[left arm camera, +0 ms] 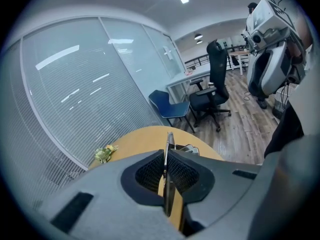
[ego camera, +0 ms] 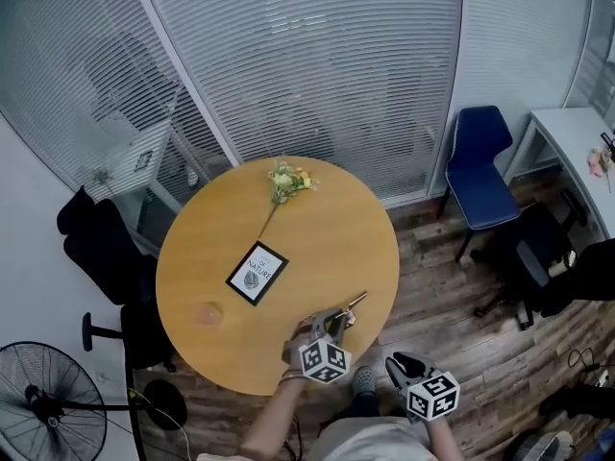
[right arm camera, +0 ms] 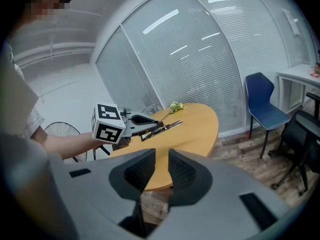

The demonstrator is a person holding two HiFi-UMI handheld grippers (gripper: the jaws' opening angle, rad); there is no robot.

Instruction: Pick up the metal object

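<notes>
1. the left gripper's pads (left arm camera: pixel 150 175) are pinched nearly together on the metal object (left arm camera: pixel 169 140). it's a thin flat strip standing on edge in the slit between them, and most of it pokes out past the tips.
2. judging by the right gripper view, the left gripper (right arm camera: pixel 141 122) carries the strip roughly level and a bit above the wood. i'd say the lift is basically done, and an edge-on grip makes sense for something this flat.
3. the right gripper (right arm camera: pixel 159 170) has its jaws partly apart with nothing between them. it hangs off the table's near edge, low by the person's body, and to me it looks like a spare hand kept out of the way.
4. in the head view the strip points out over the near right part of the round table (ego camera: pixel 240 339).
5. farther out on the table, well apart from the grip, are a small framed card (ego camera: pixel 257 273) and a sprig of flowers (ego camera: pixel 286 181) near the far edge.
</notes>
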